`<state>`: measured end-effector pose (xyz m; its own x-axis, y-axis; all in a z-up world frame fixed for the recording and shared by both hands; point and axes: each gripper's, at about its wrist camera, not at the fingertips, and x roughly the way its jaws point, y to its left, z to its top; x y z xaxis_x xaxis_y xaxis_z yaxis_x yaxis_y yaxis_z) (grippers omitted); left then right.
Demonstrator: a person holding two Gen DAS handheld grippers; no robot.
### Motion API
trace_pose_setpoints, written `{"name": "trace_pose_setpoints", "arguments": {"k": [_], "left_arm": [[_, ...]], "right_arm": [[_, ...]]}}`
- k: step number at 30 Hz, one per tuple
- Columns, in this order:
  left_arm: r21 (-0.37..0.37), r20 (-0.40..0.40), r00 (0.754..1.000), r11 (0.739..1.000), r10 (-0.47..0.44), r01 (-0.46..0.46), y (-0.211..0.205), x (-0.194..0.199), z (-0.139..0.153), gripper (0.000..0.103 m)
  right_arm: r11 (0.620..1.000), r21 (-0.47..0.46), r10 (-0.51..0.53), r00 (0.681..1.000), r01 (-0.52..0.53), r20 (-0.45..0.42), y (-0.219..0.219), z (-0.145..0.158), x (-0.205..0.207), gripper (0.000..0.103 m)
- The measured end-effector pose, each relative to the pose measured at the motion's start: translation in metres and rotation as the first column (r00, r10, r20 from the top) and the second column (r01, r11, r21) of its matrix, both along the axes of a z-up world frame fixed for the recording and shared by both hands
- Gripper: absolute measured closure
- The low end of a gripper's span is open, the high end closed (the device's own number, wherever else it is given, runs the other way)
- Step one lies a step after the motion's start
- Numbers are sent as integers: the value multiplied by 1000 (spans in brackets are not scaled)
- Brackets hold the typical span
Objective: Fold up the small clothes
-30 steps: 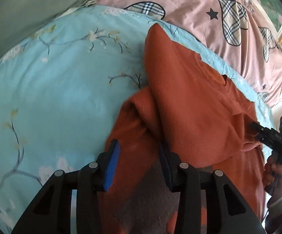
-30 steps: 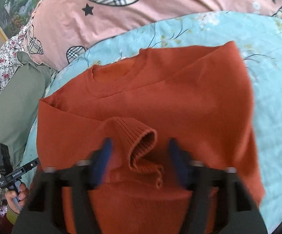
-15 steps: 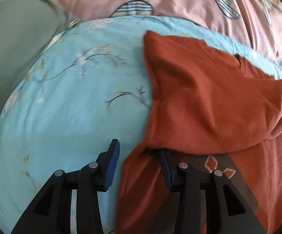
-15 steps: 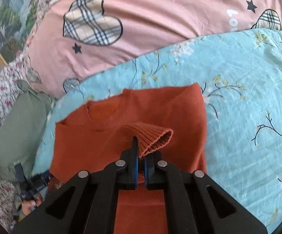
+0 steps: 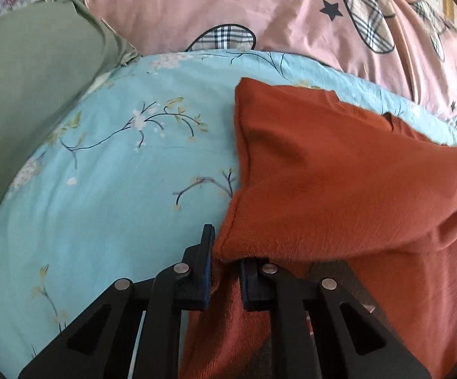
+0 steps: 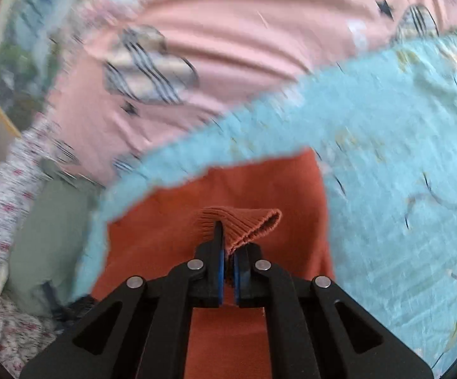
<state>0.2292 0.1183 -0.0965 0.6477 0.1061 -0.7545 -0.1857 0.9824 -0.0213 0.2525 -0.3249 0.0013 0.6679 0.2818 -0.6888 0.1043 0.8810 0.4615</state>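
Roughly halfway I'd say: your left gripper (image 5: 225, 271) and right gripper (image 6: 227, 263) both have jaws clamped on the orange sweater (image 5: 339, 183), sleeve cuff (image 6: 244, 224) mid-fold over the bed (image 5: 118, 173).

Left gripper (image 5: 225, 263) — fingers (image 5: 208, 262) pinching orange sweater (image 5: 323, 173)

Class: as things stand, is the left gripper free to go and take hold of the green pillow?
Probably not. The left gripper is shut on the sweater, so it would have to let go first. Otherwise only bare blue sheet lies between it and the green pillow.
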Motion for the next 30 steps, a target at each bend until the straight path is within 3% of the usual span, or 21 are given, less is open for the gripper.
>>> {"name": "trace_pose_setpoints", "arguments": {"k": [2, 4, 5, 9, 10, 12, 14, 15, 17, 20, 22, 23, 25, 28, 30], "left_arm": [[-23, -1, 1000, 999, 27, -27, 3, -5, -5, 91], [-71, 18, 999, 996, 47, -45, 10, -9, -3, 91], [-90, 35, 998, 995, 55, -51, 13, -11, -1, 91], [-98, 20, 998, 994, 59, -57, 16, -11, -4, 91], [-103, 16, 998, 993, 61, -59, 17, -10, -5, 91], [-123, 10, 998, 990, 63, -61, 18, -9, -6, 91], [-134, -5, 998, 989, 63, -63, 20, -7, -7, 90], [-138, -9, 998, 988, 61, -62, 21, -7, -7, 90], [-147, -13, 998, 987, 59, -60, 22, -7, -8, 90], [-161, -19, 998, 985, 60, -63, 24, -7, -8, 88], [-163, -24, 998, 985, 59, -62, 25, -7, -8, 88], [-161, -31, 998, 985, 55, -59, 24, -7, -8, 88], [-160, -43, 998, 985, 49, -56, 26, -8, -6, 85], [-162, -52, 998, 986, 40, -48, 26, -22, 1, 85], [-136, -53, 998, 990, 33, -40, 24, -40, 10, 85]], "right_arm": [[1000, -21, 7, 995, -9, -97, 4, -31, 7, 98], [1000, -21, 7, 991, -9, -134, 6, -46, 8, 98], [1000, -3, 9, 992, -10, -123, 6, -46, 6, 98], [997, 62, 33, 998, -36, 57, 4, -12, -9, 98], [999, 26, 19, 999, -20, 49, 4, -10, -9, 98], [999, -45, 0, 999, -2, -51, 6, -23, 0, 97], [988, -153, -59, 982, 32, -177, 6, -43, 9, 90], [983, -178, -80, 980, 47, -181, 6, -44, 8, 89], [972, -218, -120, 986, 92, -118, 10, -31, -2, 86], [961, -260, -103, 994, 92, -27, 27, -14, -11, 66], [971, -240, -16, 999, 8, -31, 36, -17, -9, 50], [971, -233, 42, 995, -62, -88, 44, -28, -2, 50], [955, -286, 22, 980, -79, -198, 45, -50, 4, 51], [967, -253, -32, 984, -14, -176, 33, -44, -13, 51], [982, -187, 2, 993, -24, -120, 34, -28, -36, 50]]}}
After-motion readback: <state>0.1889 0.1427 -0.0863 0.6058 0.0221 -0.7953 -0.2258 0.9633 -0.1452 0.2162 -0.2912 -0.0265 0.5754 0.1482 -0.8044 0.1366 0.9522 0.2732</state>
